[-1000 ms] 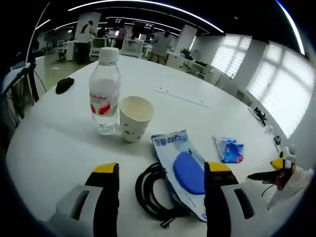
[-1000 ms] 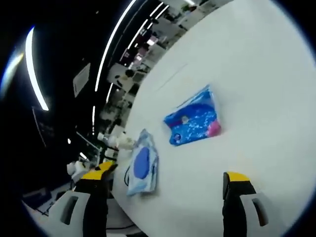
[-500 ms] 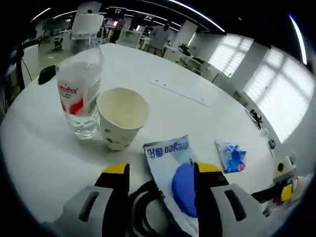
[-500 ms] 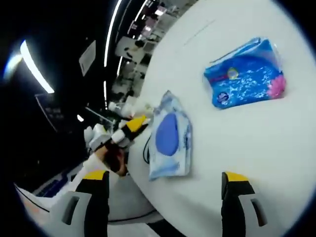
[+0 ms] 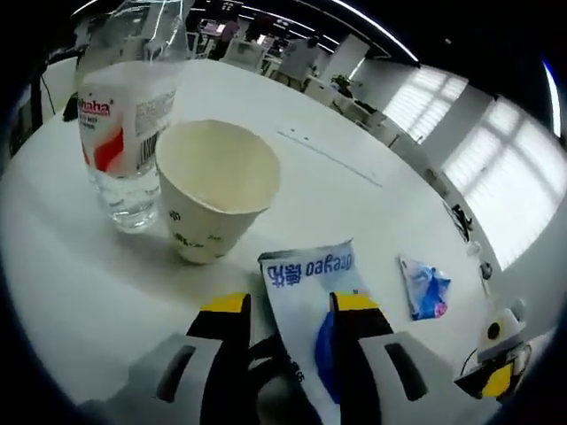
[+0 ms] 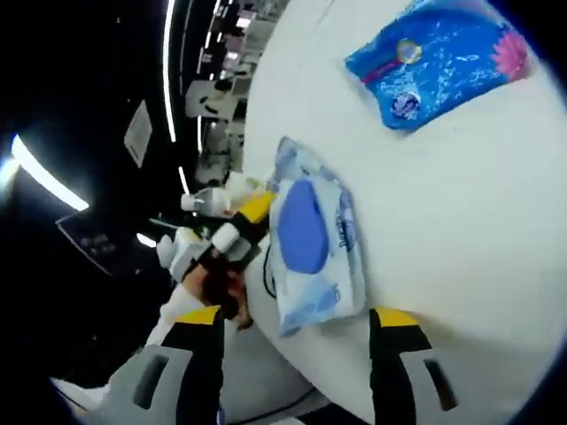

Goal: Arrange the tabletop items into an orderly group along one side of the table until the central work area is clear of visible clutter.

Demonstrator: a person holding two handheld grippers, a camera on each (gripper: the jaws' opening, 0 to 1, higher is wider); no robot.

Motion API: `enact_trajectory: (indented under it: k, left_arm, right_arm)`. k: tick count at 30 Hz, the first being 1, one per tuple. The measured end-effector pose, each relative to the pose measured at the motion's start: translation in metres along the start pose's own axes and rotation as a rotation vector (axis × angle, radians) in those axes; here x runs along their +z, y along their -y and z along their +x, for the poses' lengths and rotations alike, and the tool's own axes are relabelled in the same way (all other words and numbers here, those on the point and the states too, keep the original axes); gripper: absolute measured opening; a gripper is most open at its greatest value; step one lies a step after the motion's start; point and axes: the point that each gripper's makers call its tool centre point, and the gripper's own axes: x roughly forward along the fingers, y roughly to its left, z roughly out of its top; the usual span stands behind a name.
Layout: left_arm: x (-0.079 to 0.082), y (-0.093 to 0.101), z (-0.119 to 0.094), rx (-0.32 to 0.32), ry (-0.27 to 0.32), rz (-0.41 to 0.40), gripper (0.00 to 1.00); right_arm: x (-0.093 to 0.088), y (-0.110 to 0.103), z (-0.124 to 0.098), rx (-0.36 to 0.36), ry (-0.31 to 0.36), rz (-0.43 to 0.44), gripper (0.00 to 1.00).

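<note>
Worktop (image 5: pixel 372 204): white and round, carrying every item I am to group along one side. Water bottle (image 5: pixel 124 115): upright, just beside the paper cup (image 5: pixel 215 190). Wipes pack (image 5: pixel 310 283): flat, with its near end under my left claw (image 5: pixel 288 310); a black cable (image 5: pixel 266 354) lies coiled beside it, between the jaws. Blue packet (image 6: pixel 443 62): well apart, farther across the worktop.

Risk, as I judge it: the tall bottle and light cup stand close ahead of the left claw, so a forward push could topple either; the cable could snag and drag the pack.

Left claw: narrowed, jaws astride the pack's edge and the cable; whether they grip, I cannot tell. Right claw (image 6: pixel 297 319): wide, holding nothing, above the worktop edge near the pack.
</note>
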Motion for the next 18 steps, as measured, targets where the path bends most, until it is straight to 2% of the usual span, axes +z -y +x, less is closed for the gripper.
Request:
enact_trajectory:
  k: [4,5,6,7,9,12,18]
  left_arm:
    - [-0.003,-0.002,0.000,0.014,-0.001,0.008,0.13]
    - [-0.004,-0.003,-0.001,0.021,-0.002,0.010,0.11]
    - [-0.004,-0.003,-0.001,0.018,0.000,0.009,0.11]
    - [-0.004,-0.003,-0.002,0.022,0.000,0.004,0.11]
    - [-0.005,-0.007,-0.003,0.036,-0.010,0.023,0.08]
    - [-0.003,-0.003,-0.008,0.026,0.001,0.024,0.05]
    - [0.006,0.007,-0.023,-0.003,0.056,-0.016,0.00]
  right_arm:
    - [0.012,0.004,0.003,-0.007,0.037,-0.002,0.41]
    - [0.016,0.011,0.005,-0.041,0.048,-0.001,0.35]
    - [0.018,0.019,0.005,-0.076,0.062,-0.003,0.23]
    - [0.019,0.021,0.005,-0.078,0.065,-0.003,0.13]
    - [0.019,0.022,0.005,-0.064,0.068,0.027,0.10]
    - [0.021,0.018,0.001,-0.055,0.075,0.019,0.09]
    - [0.033,0.014,-0.011,-0.036,0.135,0.052,0.04]
